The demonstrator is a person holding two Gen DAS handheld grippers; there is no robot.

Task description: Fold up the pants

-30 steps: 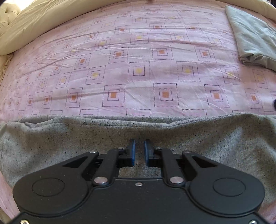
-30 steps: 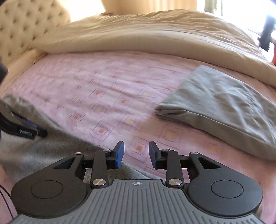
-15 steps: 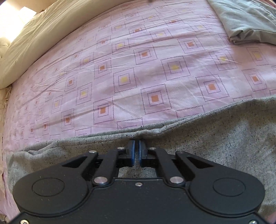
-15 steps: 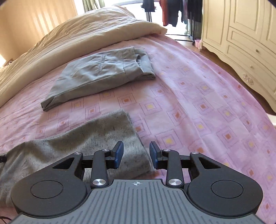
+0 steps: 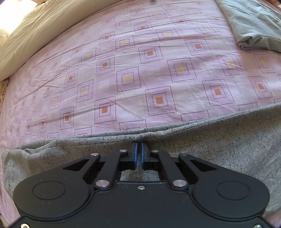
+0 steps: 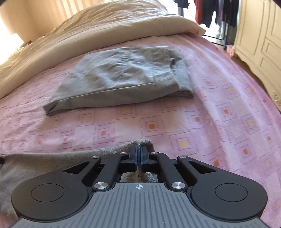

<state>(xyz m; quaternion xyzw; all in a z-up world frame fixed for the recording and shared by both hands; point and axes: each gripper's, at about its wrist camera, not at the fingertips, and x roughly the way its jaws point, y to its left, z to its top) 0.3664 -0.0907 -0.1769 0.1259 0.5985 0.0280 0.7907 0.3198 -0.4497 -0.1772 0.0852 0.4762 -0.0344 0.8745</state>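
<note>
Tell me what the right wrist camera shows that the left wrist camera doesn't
Only the right wrist view shows the cream wardrobe, hanging clothes and the right gripper shut on a corner of the speckled grey pants. Only the left wrist view shows the left gripper shut on those pants' edge. Both show the pink patterned sheet, the cream duvet and the folded grey pants.

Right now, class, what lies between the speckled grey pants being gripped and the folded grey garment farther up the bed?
Only bare pink patterned bedsheet separates the speckled grey pants from the folded grey garment; the right wrist view shows it best.
</note>
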